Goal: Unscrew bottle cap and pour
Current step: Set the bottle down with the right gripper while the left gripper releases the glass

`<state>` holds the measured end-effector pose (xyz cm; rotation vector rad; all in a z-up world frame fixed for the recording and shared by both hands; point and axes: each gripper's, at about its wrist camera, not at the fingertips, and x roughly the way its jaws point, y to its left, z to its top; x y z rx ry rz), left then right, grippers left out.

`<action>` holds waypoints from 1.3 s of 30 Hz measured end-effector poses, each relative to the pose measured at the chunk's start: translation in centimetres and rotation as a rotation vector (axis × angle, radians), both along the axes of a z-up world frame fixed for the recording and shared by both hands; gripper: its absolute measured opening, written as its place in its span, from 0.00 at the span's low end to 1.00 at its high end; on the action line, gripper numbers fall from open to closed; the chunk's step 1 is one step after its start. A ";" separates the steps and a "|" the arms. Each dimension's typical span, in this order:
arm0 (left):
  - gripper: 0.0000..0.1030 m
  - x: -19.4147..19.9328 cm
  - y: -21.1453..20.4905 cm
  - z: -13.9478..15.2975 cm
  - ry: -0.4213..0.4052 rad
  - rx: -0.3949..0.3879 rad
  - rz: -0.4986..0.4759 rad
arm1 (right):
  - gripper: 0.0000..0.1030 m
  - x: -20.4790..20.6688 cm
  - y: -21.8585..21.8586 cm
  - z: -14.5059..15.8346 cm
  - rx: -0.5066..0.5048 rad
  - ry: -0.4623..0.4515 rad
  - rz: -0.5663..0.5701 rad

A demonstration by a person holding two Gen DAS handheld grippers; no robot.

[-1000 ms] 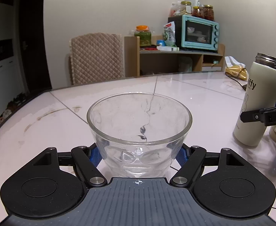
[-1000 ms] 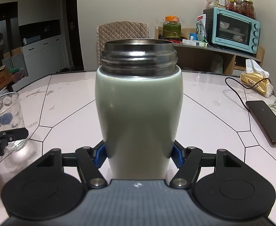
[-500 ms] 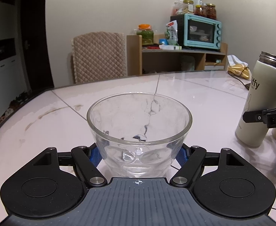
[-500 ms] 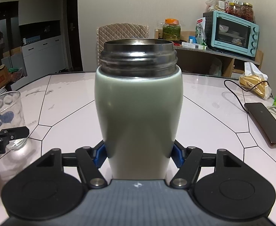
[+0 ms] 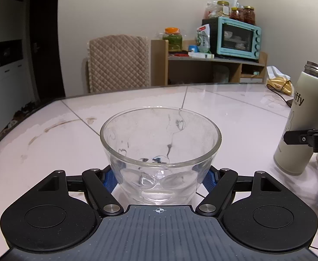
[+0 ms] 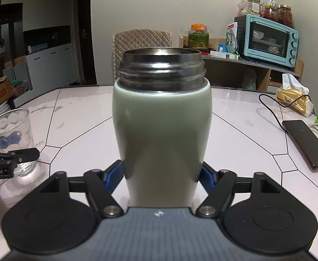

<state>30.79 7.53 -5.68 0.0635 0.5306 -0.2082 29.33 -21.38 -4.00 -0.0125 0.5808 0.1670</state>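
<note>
A: Since a second ago, little has shifted. In the left wrist view the flask [image 5: 304, 121] has slid toward the 3 o'clock edge. The right gripper [image 6: 160, 177] jaws are opening now, flask between them.

B: Cap?

A: Off already. Bare steel threads at the flask mouth; no cap in either view. The flask stands upright on the desk [image 6: 235, 134].

B: Left side?

A: The left gripper [image 5: 160, 177] holds the glass [image 5: 160, 145] low on its body, blue pads against both sides. The glass is upright and looks empty but for dark smudges.

B: So which step?

A: My guess: either setting up the pour or re-gripping the flask. Can't tell which.

B: How to do it well?

A: Close squarely on the flask's lower body before lifting. It's smooth, tapered, likely to slip. Keep the glass steady, bring the mouth over its rim, tip slowly.

B: Relative places?

A: From the right gripper, the flask sits dead ahead at 12 o'clock, the glass off at 9. From the left gripper, the glass is at 12, the flask at 3, well apart.
</note>
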 end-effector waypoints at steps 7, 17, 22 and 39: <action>0.76 -0.2 -0.1 -0.3 0.005 -0.002 0.014 | 0.83 -0.2 -0.3 0.0 0.013 0.006 0.003; 0.76 -0.3 -0.3 -0.8 0.008 0.002 0.029 | 0.85 -0.7 -0.5 0.0 0.033 0.014 -0.004; 0.77 -0.6 -0.4 -1.0 0.003 -0.003 0.032 | 0.85 -1.0 -0.9 -0.1 0.037 0.014 -0.001; 0.87 -1.2 -0.6 -0.9 -0.002 0.010 0.033 | 0.86 -1.1 -0.9 0.0 0.042 0.013 -0.006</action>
